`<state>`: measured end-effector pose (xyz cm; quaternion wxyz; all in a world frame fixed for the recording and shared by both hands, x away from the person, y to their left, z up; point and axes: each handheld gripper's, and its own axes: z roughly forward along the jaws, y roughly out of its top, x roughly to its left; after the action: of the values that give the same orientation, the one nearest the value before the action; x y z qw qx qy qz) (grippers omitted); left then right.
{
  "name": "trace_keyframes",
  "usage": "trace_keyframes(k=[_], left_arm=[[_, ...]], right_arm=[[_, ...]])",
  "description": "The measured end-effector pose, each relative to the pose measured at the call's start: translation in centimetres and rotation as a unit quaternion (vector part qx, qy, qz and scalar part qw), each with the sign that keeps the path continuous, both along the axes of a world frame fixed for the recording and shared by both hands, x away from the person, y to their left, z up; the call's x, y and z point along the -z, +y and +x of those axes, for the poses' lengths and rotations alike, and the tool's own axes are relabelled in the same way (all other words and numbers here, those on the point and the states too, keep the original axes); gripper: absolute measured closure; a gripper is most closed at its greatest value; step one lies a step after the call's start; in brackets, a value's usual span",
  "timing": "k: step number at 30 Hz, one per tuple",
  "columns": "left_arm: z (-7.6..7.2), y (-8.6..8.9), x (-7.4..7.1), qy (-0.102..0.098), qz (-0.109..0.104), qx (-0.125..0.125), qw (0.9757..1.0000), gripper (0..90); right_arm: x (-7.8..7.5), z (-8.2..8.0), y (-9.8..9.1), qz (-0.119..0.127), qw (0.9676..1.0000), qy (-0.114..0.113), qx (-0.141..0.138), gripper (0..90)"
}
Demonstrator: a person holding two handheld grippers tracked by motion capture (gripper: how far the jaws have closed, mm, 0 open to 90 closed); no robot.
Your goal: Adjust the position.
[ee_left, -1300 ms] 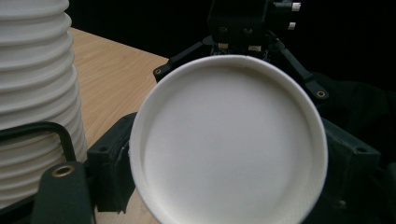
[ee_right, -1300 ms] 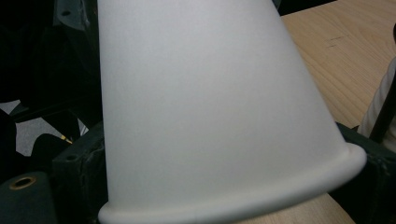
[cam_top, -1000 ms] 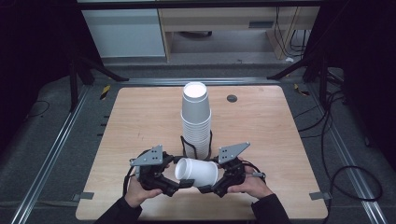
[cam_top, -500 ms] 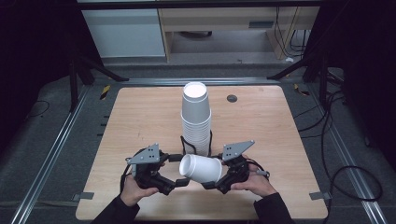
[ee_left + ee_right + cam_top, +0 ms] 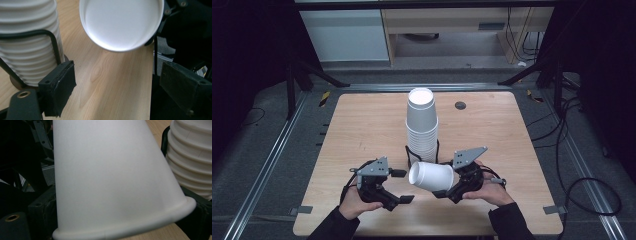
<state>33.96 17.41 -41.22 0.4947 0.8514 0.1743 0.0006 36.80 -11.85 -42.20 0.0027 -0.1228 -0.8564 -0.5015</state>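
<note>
The single white cup (image 5: pixel 432 176) now sits a little farther toward 3 o'clock than half a second ago, drawn away from the left hand-held gripper (image 5: pixel 401 186). That gripper has let go: its jaws stand apart with bare wood between them, and the left gripper view looks straight into the cup's open mouth (image 5: pixel 121 23) across a gap. The right hand-held gripper (image 5: pixel 452 186) is clamped on the cup, which lies on its side above the counter (image 5: pixel 362 125), mouth pointing to 9 o'clock; in the right gripper view the cup wall (image 5: pixel 110 180) runs up between the jaws. A second ago both grippers were at the cup, mouth to the left one.

The stack of white cups (image 5: pixel 422 127) stands as before near the counter's middle, at 12 o'clock from the held cup, set in a black wire holder (image 5: pixel 409 152).

The counter is pale wood with rounded corners and a small dark round disc (image 5: pixel 460 105) toward 1 o'clock. Metal rails (image 5: pixel 267 165) run along its sides over dark floor; cables (image 5: pixel 584 187) trail at 3 o'clock, and pale cabinets (image 5: pixel 347 35) stand at 12 o'clock.
</note>
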Motion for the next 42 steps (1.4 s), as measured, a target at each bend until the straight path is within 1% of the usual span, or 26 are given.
trace_keyframes(k=[1, 3, 4, 5, 6, 9, 10, 12, 16, 17, 18, 19, 23, 24, 26, 27, 32, 33, 35, 42], left_arm=[[0.0, 0.0, 0.0, 0.000, 0.000, 0.000, 1.0000, 12.3], [0.2, 0.0, 0.2, 0.004, 0.011, 0.000, 0.9999, 12.2], [0.2, 0.0, 0.2, 0.004, 0.011, 0.000, 0.9999, 12.2], [0.2, 0.0, 0.3, 0.004, 0.013, -0.001, 0.9999, 12.2], [0.3, 0.1, 0.3, 0.005, 0.018, -0.001, 0.9998, 12.2], [0.3, 0.0, 0.4, 0.007, 0.019, 0.000, 0.9998, 12.2], [0.3, 0.0, 0.4, 0.007, 0.019, 0.000, 0.9998, 12.2], [0.3, -0.1, 0.4, 0.007, 0.025, 0.002, 0.9997, 12.2], [0.2, -0.1, 0.4, 0.006, 0.029, 0.005, 0.9995, 12.2], [0.2, -0.2, 0.3, 0.004, 0.033, 0.005, 0.9994, 12.2], [0.2, -0.2, 0.3, 0.004, 0.033, 0.005, 0.9994, 12.2], [0.1, -0.3, 0.3, 0.004, 0.038, 0.006, 0.9993, 12.2], [0.2, -0.4, 0.4, 0.006, 0.042, 0.007, 0.9991, 12.2], [0.2, -0.4, 0.4, 0.006, 0.042, 0.007, 0.9991, 12.2], [0.2, -0.5, 0.5, 0.008, 0.045, 0.008, 0.9989, 12.2], [0.2, -0.6, 0.5, 0.008, 0.049, 0.008, 0.9987, 12.2], [0.2, -0.7, 0.6, 0.009, 0.053, 0.011, 0.9985, 12.4], [0.2, -0.8, 0.7, 0.011, 0.054, 0.011, 0.9984, 12.5], [0.3, -0.8, 0.7, 0.010, 0.057, 0.010, 0.9983, 12.8], [0.3, -0.8, 0.7, 0.011, 0.056, 0.011, 0.9983, 14.3]], right_arm=[[0.0, 0.0, 0.0, 0.000, 1.0000, 0.000, 0.000, 8.4], [-0.3, 0.2, 0.3, -0.013, 0.9999, -0.005, -0.003, 8.4], [-0.3, 0.2, 0.3, -0.013, 0.9999, -0.005, -0.003, 8.4], [-0.5, 0.3, 0.5, -0.023, 0.9997, -0.010, -0.006, 8.4], [-0.6, 0.4, 0.7, -0.028, 0.9995, -0.012, -0.008, 8.4], [-0.8, 0.5, 1.1, -0.045, 0.9987, -0.018, -0.014, 8.3], [-0.8, 0.5, 1.1, -0.045, 0.9987, -0.018, -0.014, 8.3], [-0.8, 0.5, 1.5, -0.055, 0.9981, -0.020, -0.019, 8.4], [-0.5, 0.5, 2.3, -0.083, 0.9958, -0.027, -0.028, 8.3], [-0.4, 0.4, 2.5, -0.088, 0.9953, -0.027, -0.029, 8.4], [-0.4, 0.4, 2.5, -0.088, 0.9953, -0.027, -0.029, 8.4], [-0.3, 0.4, 2.8, -0.098, 0.9943, -0.026, -0.034, 8.4], [-0.2, 0.3, 3.4, -0.112, 0.9926, -0.026, -0.040, 8.4], [-0.1, 0.3, 3.6, -0.114, 0.9920, -0.029, -0.045, 8.4], [-0.1, 0.3, 3.7, -0.118, 0.9916, -0.028, -0.045, 8.4], [-0.1, 0.2, 4.1, -0.126, 0.9905, -0.030, -0.046, 8.4], [-0.1, 0.2, 4.7, -0.131, 0.9894, -0.032, -0.053, 8.4], [0.0, 0.1, 5.0, -0.138, 0.9883, -0.035, -0.055, 8.3], [0.1, 0.1, 5.3, -0.140, 0.9877, -0.036, -0.059, 8.3], [0.1, 0.0, 5.8, -0.145, 0.9866, -0.038, -0.065, 8.3]])
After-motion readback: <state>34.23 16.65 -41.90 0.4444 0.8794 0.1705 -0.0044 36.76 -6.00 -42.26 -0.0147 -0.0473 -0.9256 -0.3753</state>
